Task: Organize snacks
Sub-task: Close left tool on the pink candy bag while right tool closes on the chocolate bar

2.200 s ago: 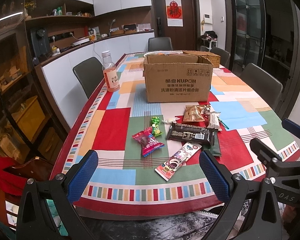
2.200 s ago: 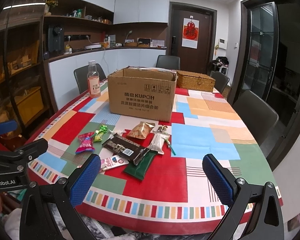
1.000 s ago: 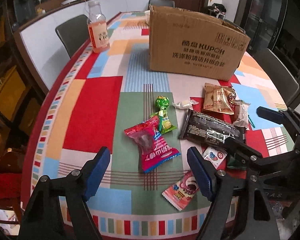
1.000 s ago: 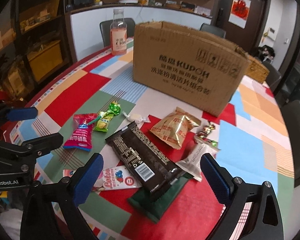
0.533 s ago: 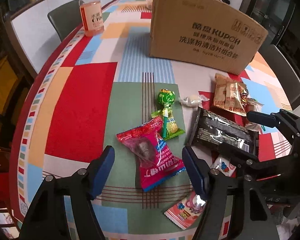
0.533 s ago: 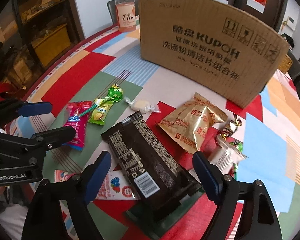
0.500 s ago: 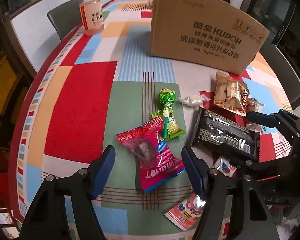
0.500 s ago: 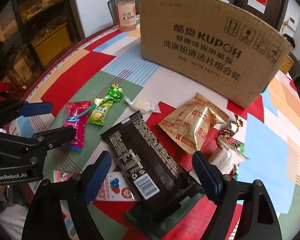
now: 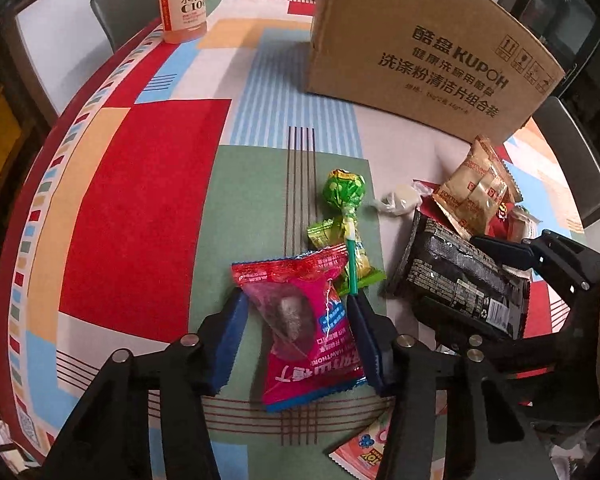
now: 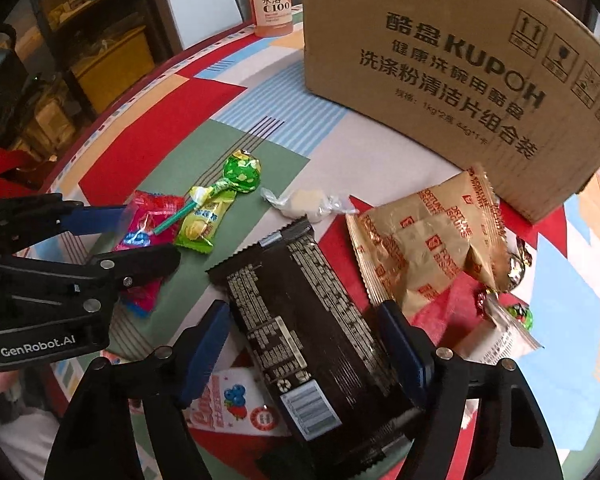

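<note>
My left gripper (image 9: 296, 302) points down at the table with a pink-red snack packet (image 9: 300, 320) lying between its blue pads. Its jaws are closing and the pads stand right at the packet's edges without a clear squeeze. In the right wrist view my right gripper (image 10: 304, 312) straddles a long black snack packet (image 10: 300, 312). Its jaws are closing too, with the pads just beside the packet's long edges. Both packets lie flat on the patchwork tablecloth (image 9: 140, 200). A brown cardboard box (image 9: 420, 48) stands behind the snacks.
A green lollipop (image 9: 344, 192), a green candy packet (image 9: 358, 264), a white wrapped sweet (image 9: 396, 202) and a gold biscuit packet (image 9: 476, 196) lie between the grippers and the box. A pink-white packet (image 10: 236, 404) lies under the black one. A drink bottle (image 9: 182, 0) stands far left.
Both grippers have sunk toward the table and moved in over the snacks. Their jaws have narrowed, the left around the pink-red packet, the right around the black packet.
</note>
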Available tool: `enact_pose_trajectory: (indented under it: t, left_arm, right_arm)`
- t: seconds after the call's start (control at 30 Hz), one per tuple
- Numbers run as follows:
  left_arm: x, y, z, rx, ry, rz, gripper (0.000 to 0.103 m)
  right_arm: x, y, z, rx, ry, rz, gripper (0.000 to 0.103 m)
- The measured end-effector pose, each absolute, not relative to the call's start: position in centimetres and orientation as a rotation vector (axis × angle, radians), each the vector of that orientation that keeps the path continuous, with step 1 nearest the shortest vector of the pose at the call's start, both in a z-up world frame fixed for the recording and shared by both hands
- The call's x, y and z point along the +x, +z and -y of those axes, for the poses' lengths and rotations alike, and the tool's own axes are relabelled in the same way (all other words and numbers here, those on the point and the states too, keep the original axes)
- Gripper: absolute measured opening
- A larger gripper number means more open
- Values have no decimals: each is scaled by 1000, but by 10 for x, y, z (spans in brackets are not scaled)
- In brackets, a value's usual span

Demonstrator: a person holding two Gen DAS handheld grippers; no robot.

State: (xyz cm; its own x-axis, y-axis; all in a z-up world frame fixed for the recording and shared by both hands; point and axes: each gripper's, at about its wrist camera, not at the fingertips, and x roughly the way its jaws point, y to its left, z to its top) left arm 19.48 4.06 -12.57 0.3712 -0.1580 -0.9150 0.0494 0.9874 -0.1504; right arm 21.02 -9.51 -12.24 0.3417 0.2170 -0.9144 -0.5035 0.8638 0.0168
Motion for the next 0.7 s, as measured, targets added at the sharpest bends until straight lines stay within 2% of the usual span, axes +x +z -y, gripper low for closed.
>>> enact_pose_trajectory:
  t: [0.07, 0.43, 0.7]
  left_arm:
    - [195, -125, -42, -106, -130, -1183, 38]
    - [184, -119, -47, -137, -132, -1173, 34]
    - [168, -95, -43, -125, -144, -1107, 34]
  right_arm:
    - [212, -123, 92, -289, 478, -1127, 71]
    - [208, -111, 93, -257, 445, -1099, 49]
    - [194, -94, 105, -205, 423, -1070, 49]
